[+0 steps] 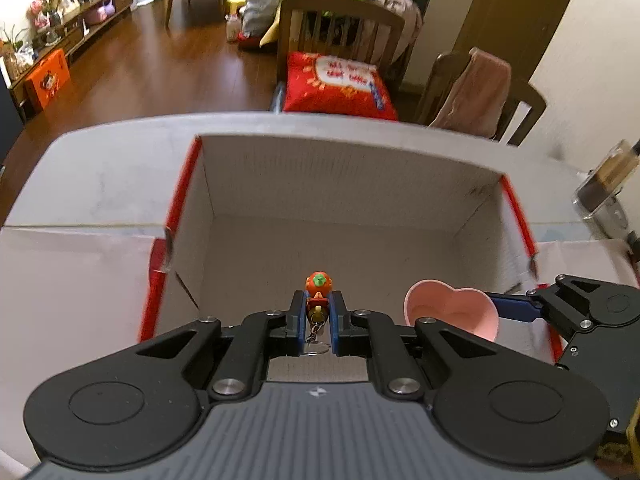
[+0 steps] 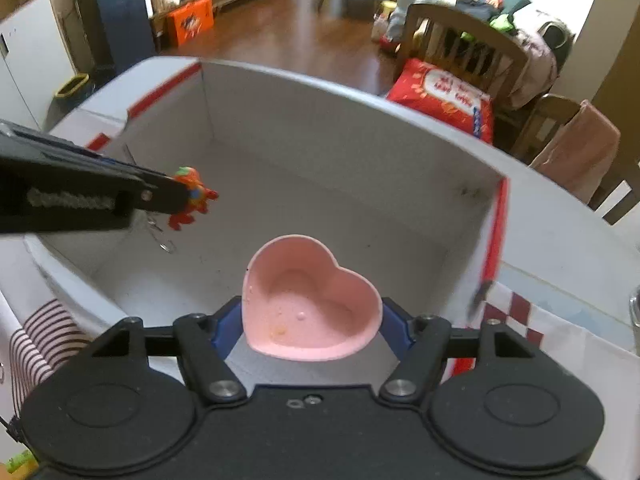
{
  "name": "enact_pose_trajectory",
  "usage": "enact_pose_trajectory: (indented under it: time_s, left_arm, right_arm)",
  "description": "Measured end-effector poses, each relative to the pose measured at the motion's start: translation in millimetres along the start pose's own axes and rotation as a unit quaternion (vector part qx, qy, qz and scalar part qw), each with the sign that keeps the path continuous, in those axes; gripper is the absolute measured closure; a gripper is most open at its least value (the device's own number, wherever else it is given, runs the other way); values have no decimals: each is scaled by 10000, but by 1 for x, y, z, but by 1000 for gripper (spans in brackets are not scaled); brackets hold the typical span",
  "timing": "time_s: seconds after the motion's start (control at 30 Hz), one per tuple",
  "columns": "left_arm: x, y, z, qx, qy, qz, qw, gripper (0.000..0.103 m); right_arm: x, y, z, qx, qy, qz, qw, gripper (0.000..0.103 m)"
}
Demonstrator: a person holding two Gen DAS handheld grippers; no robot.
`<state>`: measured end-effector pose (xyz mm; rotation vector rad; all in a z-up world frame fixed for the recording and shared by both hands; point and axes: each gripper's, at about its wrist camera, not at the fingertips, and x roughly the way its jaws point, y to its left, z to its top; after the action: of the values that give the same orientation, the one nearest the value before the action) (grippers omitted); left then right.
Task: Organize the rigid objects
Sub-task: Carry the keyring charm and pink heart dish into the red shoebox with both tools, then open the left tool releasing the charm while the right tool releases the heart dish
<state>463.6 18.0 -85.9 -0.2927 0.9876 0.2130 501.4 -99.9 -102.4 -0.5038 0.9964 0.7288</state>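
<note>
My left gripper point(image 1: 317, 300) is shut on a small orange toy keychain point(image 1: 318, 286) with a green top; its chain and ring hang below the fingers. It hovers inside an open cardboard box point(image 1: 344, 184) with red outer edges and a grey inside. The right wrist view shows the same toy point(image 2: 192, 194) at the left gripper's tip, over the box's left part. My right gripper point(image 2: 311, 320) is shut on a pink heart-shaped bowl point(image 2: 310, 300), its blue pads pressing both sides. The bowl point(image 1: 452, 312) hangs over the box's near right part.
The box point(image 2: 360, 128) stands on a white table point(image 1: 100, 176). A glass jar point(image 1: 608, 184) stands at the table's right. Wooden chairs point(image 1: 340, 28) with a red cushion point(image 1: 340, 84) and a pink towel point(image 1: 476, 92) stand beyond the table's far edge.
</note>
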Motion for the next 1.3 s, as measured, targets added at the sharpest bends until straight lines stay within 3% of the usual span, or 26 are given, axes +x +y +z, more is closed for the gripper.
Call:
enact_pose_trajectory:
  time_s: [0.2,0.67,0.87,1.3]
  left_arm:
    - [35,1,-2,-25,468,113,9988,92]
    - [56,12,-7,-201,862,-85,9960,92]
    - [59,17,-13,-247,1051,-77,9941,92]
    - [26,12,-12,-253,792,-77,9965,91]
  right_arm:
    - [14,8,6,-146,167,57,9997,33]
    - [32,14,9,-376,796,-33,9961,32]
    - [29,12,9,-367,693,-1,9969,25]
    - [-6,7,1,-174,290,31,9994,25]
